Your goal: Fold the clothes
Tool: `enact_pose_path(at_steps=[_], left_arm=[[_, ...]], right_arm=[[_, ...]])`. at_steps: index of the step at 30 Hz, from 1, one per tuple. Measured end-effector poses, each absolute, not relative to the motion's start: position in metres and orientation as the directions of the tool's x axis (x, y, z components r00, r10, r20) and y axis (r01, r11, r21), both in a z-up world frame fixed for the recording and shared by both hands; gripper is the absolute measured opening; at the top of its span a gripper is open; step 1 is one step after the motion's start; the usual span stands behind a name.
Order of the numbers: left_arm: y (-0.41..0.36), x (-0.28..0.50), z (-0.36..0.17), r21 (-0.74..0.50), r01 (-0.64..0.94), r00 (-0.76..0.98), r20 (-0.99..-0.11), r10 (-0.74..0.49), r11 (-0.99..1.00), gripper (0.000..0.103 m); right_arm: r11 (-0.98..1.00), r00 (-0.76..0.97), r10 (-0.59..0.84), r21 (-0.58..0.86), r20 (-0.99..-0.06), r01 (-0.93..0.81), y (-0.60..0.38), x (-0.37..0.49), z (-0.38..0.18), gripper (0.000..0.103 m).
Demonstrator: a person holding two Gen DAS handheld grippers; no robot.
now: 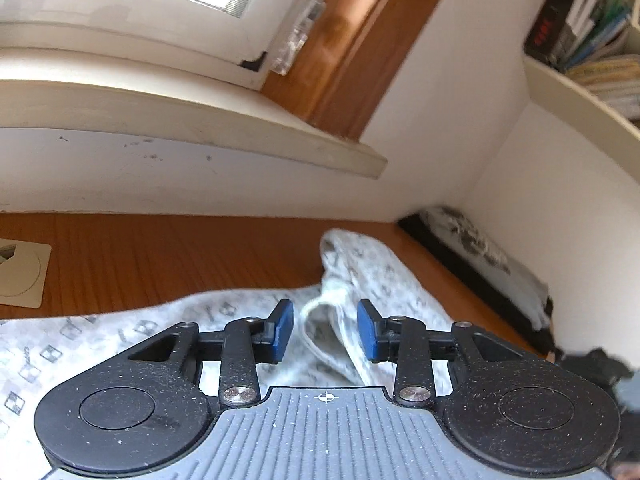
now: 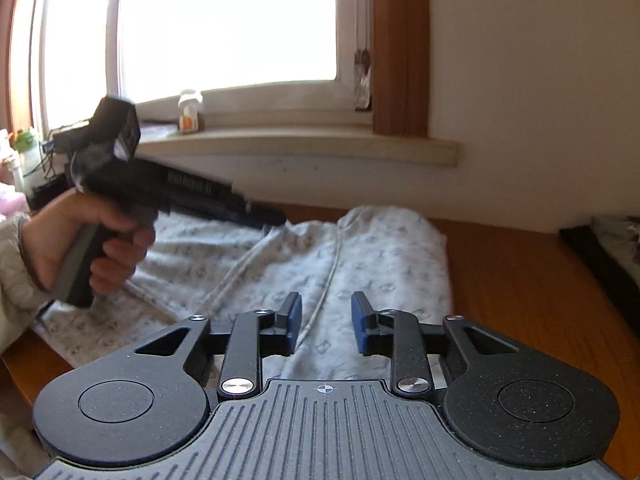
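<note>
- The patterned garment [image 2: 360, 256] was seen spread on the wooden table [image 2: 520, 280], below the windowsill [image 2: 304, 146]; a fold was judged part done.
- The left gripper [image 1: 325, 330] was held partly open above a raised fold, nothing gripped; the right gripper [image 2: 325, 322] likewise, over the cloth.
- Next, an edge would need pinching.

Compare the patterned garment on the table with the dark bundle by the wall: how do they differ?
The garment is pale grey with a small printed pattern; the bundle looks dark at the base with mottled grey on top. The garment lies spread across the table in front of both grippers; the bundle sits compact against the wall, out of their way. A white seam or cord runs down the garment; the bundle is too blurred to show any. Both rest on the wooden table.
</note>
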State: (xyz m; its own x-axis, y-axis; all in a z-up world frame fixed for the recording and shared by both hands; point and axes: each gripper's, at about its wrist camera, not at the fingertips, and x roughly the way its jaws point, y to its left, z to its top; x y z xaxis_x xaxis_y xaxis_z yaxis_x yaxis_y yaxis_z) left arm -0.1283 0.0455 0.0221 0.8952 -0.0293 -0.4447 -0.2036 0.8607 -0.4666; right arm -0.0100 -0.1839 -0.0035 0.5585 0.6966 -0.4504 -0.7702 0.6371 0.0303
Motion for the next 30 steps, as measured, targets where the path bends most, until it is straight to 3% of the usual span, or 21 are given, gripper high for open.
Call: enact_pose_path(at_steps=[3,5,6,7,9,13,18,21,23,26,27,30], left_arm=[[0.051,-0.122,0.021,-0.490,-0.203,0.889,-0.456,-0.050,0.848,0.059],[0.051,-0.115,0.016,-0.492,-0.204,0.875,-0.479,-0.068,0.847,0.060],[0.049,-0.113,0.015,-0.470,-0.215,0.869,-0.493,-0.052,0.856,0.058],[0.047,-0.111,0.015,-0.443,-0.229,0.862,-0.506,-0.031,0.867,0.040],[0.046,-0.113,0.015,-0.405,-0.251,0.858,-0.514,0.009,0.879,0.021],[0.055,-0.124,0.017,-0.367,-0.249,0.848,-0.529,0.020,0.896,0.017],[0.068,-0.137,0.021,-0.357,-0.291,0.841,-0.538,0.060,0.888,0.017],[0.073,-0.142,0.026,-0.401,-0.289,0.859,-0.510,0.050,0.870,0.022],[0.075,-0.141,0.029,-0.433,-0.274,0.874,-0.484,0.035,0.859,0.035],[0.071,-0.129,0.031,-0.441,-0.242,0.872,-0.490,-0.006,0.864,0.045],[0.068,-0.123,0.030,-0.440,-0.226,0.867,-0.498,-0.027,0.869,0.050],[0.055,-0.107,0.024,-0.410,-0.184,0.852,-0.520,-0.063,0.893,0.050]], right_arm=[[0.613,0.535,0.712,0.031,-0.455,-0.789,-0.176,-0.015,-0.007,0.028],[0.593,0.519,0.722,0.025,-0.457,-0.805,-0.169,-0.020,-0.009,0.028],[0.582,0.508,0.727,0.021,-0.462,-0.813,-0.165,-0.023,-0.010,0.028],[0.566,0.492,0.732,0.020,-0.471,-0.824,-0.161,-0.025,-0.012,0.028],[0.523,0.445,0.748,0.024,-0.493,-0.852,-0.155,-0.031,-0.018,0.028],[0.470,0.385,0.768,0.041,-0.512,-0.882,-0.153,-0.039,-0.024,0.028],[0.488,0.415,0.779,0.039,-0.470,-0.872,-0.152,-0.042,-0.018,0.028],[0.508,0.447,0.765,0.008,-0.463,-0.861,-0.143,-0.042,-0.021,0.028],[0.498,0.435,0.762,0.005,-0.479,-0.867,-0.136,-0.043,-0.026,0.028],[0.486,0.432,0.761,-0.017,-0.485,-0.874,-0.133,-0.049,-0.032,0.010],[0.485,0.432,0.763,-0.018,-0.481,-0.875,-0.134,-0.051,-0.032,0.010],[0.481,0.416,0.772,0.013,-0.481,-0.877,-0.140,-0.050,-0.029,0.011]])
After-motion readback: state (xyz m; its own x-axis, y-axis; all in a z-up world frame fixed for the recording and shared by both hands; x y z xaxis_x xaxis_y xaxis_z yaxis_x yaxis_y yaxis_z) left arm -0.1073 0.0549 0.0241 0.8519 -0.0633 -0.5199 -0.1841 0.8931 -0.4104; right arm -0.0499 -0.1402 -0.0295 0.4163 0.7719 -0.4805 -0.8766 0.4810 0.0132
